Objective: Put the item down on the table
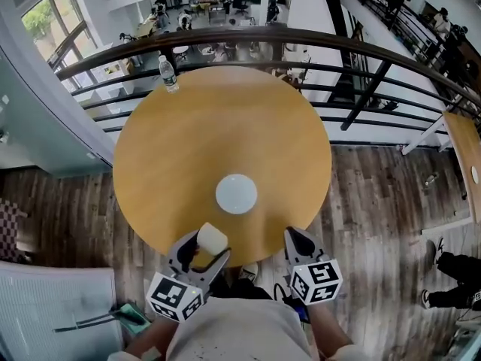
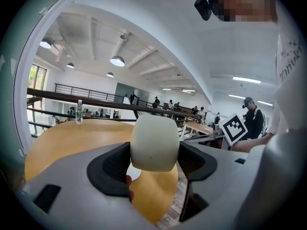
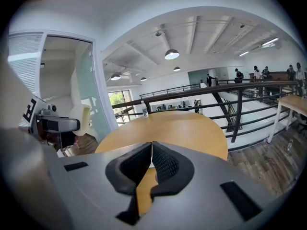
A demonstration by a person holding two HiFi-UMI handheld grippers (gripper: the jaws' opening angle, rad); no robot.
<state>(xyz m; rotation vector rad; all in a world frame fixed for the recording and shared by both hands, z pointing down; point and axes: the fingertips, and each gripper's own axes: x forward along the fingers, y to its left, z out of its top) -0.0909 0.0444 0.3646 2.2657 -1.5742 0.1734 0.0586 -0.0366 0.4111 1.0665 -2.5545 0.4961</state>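
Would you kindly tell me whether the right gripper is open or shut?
Shut: on the right gripper the jaws meet with nothing between them.

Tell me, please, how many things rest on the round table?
2: a water bottle at the far-left edge and a white disc near the middle. The left gripper holds a white item.

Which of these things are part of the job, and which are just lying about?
In the job: white cup, held in the left tongs; table, where it goes.
Lying about: bottle; white disc; right tongs, shut and empty.
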